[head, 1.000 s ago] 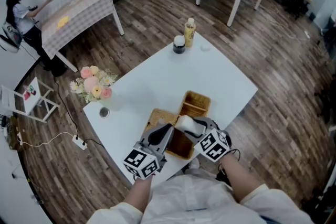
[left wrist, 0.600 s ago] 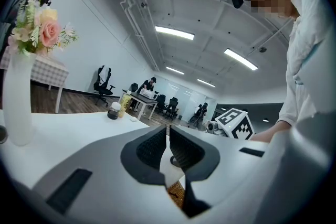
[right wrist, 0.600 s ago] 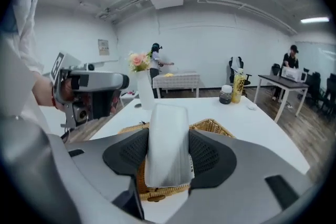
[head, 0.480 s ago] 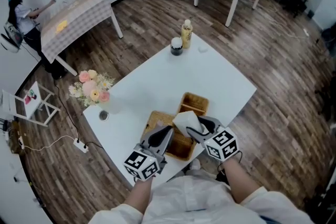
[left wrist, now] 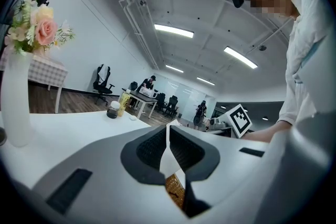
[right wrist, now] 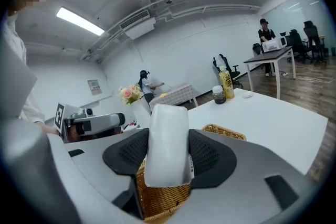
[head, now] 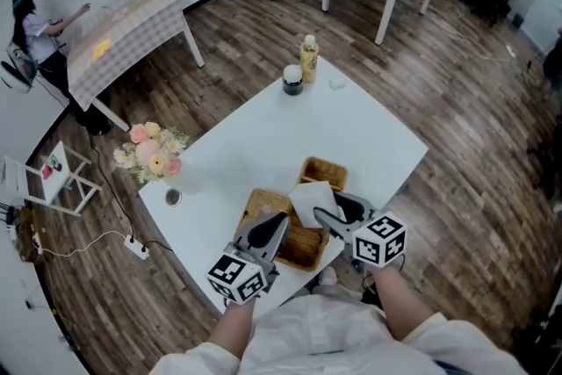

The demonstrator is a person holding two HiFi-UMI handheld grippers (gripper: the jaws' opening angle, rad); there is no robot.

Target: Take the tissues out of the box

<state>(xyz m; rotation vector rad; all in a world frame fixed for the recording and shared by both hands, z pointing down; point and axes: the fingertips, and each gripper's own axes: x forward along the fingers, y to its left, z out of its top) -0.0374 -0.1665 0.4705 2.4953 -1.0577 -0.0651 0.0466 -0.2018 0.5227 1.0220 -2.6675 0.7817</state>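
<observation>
the tissue pack (right wrist: 167,139) in the right gripper (right wrist: 168,152) wears smooth, faintly glossy plastic wrap. the basket (right wrist: 157,199) is rough woven wicker. gripper shells look like matt grey plastic, with dark ribbed pads (right wrist: 130,157). the left gripper (left wrist: 168,144) pinches a thin white sheet (left wrist: 169,165), papery. the table (head: 263,140) is smooth matt white, and the floor (head: 474,127) is wood plank.
</observation>
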